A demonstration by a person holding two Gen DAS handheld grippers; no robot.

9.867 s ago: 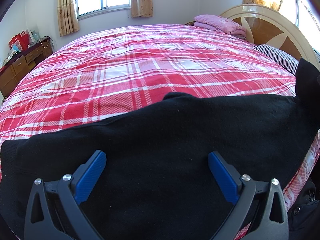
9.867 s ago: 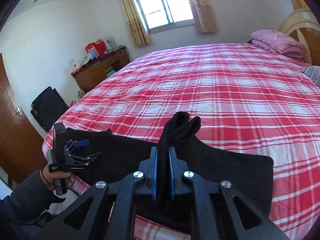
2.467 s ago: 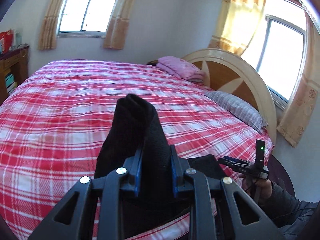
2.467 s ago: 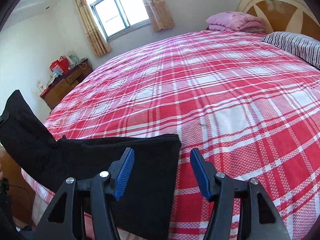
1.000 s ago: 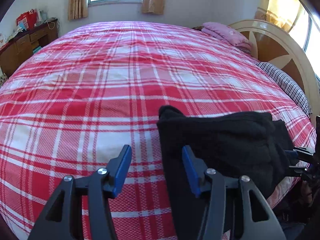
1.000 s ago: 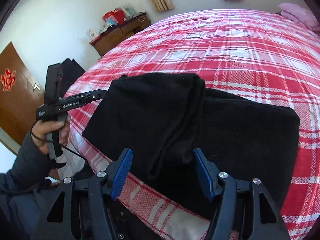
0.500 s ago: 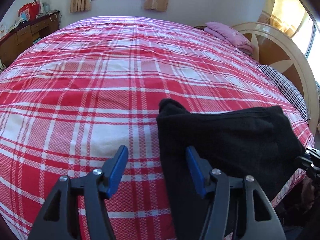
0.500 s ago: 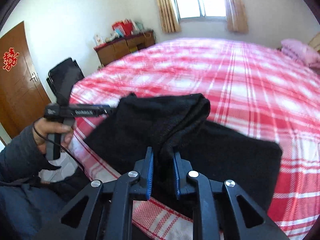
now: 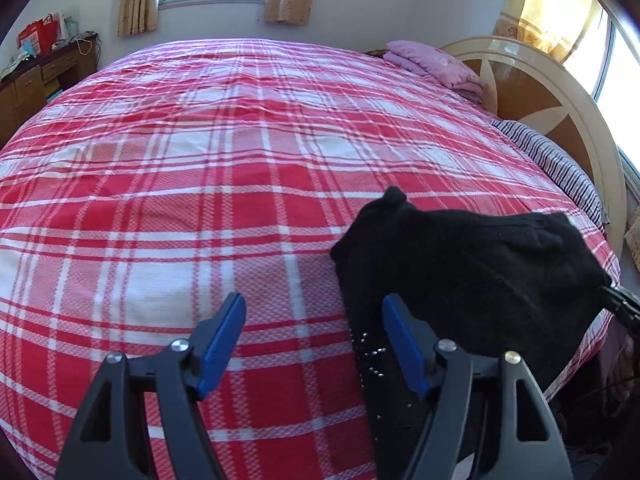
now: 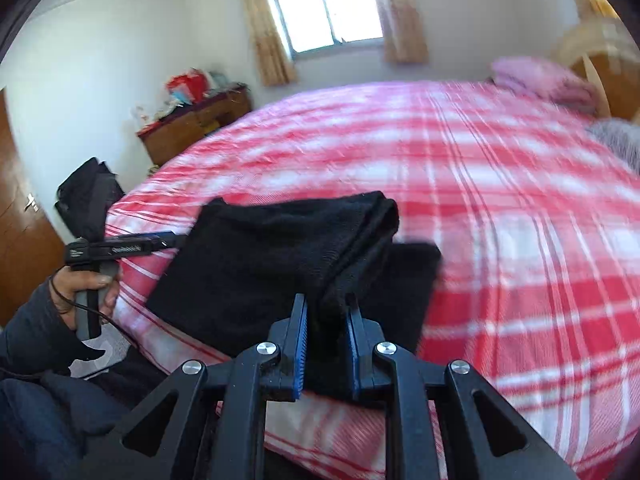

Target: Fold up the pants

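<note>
The black pants (image 9: 460,272) lie folded on the red plaid bed (image 9: 240,152) near its front edge. My left gripper (image 9: 314,340) is open and empty, low over the bed, its right finger over the pants' left edge. In the right wrist view my right gripper (image 10: 326,334) is shut on a bunched fold of the pants (image 10: 280,256) and lifts it off the lower layer. The left gripper (image 10: 120,249) also shows there, held by a hand at the pants' left side. The right gripper's tip (image 9: 622,306) shows at the pants' right end.
A pink folded blanket (image 9: 432,64) and a striped pillow (image 9: 552,160) lie by the round headboard (image 9: 560,92). A wooden dresser (image 10: 196,124) stands by the wall. A black bag (image 10: 88,196) sits near the door. Windows with curtains are behind the bed.
My right gripper has stayed shut on the pants' fold and swung to the right with it. The left gripper stays open and has barely moved.
</note>
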